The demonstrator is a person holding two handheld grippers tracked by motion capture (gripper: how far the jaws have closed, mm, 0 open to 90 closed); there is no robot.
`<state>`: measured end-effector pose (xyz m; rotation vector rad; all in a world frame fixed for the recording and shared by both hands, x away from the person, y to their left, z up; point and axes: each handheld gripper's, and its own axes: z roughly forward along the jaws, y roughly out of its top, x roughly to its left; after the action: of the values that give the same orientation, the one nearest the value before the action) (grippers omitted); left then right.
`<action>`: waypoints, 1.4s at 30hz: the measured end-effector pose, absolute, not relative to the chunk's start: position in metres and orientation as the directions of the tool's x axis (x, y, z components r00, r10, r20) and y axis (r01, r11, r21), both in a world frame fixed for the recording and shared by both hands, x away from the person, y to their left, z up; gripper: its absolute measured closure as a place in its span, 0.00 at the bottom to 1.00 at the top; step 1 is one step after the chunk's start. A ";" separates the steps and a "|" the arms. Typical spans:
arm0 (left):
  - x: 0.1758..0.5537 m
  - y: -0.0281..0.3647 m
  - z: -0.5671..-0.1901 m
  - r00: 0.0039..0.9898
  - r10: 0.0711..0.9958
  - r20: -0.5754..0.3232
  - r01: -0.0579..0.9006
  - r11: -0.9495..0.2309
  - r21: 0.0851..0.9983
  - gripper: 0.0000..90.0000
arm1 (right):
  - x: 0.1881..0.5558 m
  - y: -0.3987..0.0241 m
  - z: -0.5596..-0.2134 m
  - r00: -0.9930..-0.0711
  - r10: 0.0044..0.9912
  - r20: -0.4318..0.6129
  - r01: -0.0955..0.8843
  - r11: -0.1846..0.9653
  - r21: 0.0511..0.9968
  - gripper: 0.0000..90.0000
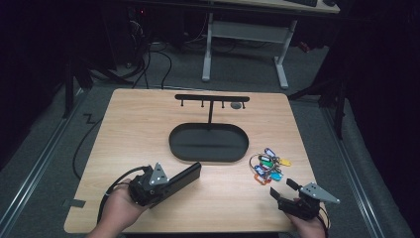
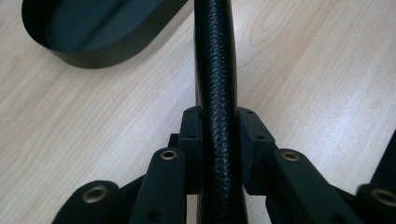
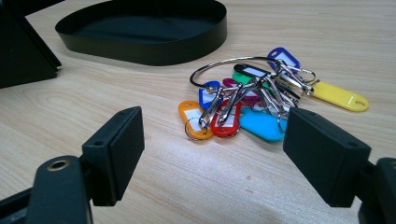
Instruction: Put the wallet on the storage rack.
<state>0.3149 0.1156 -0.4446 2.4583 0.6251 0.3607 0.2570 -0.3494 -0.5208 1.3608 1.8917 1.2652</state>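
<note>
One flat black wallet – pebbled leather, clamped in left gripper.

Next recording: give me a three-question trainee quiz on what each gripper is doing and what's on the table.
1. What is clamped in the left gripper?
2. True or false: the right gripper grips the key ring.
3. Does the oval tray lie A) nearer the person than the keys, or B) below the hook stand?

Key: 1. A flat black textured case, pads pressing both its sides. 2. False; its jaws stand open, short of the keys. 3. B.
</note>
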 end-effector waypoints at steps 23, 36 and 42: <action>0.358 0.077 -0.403 0.868 0.312 0.387 0.064 -0.842 0.536 0.82 | 0.255 -0.354 -0.520 -0.381 0.916 0.122 0.457 0.072 0.886 0.23; 0.389 0.033 -0.414 0.862 0.201 0.465 -0.061 -0.870 0.489 0.82 | 0.254 -0.355 -0.519 -0.376 0.918 0.126 0.458 0.066 0.887 0.23; 0.411 0.012 -0.415 0.857 0.178 0.484 -0.097 -0.865 0.492 0.82 | 0.254 -0.354 -0.520 -0.378 0.918 0.119 0.458 0.074 0.886 0.23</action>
<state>0.4105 0.0124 -0.4152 2.5161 0.0591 0.7232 0.2545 -0.3543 -0.5196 1.3600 1.8777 1.2596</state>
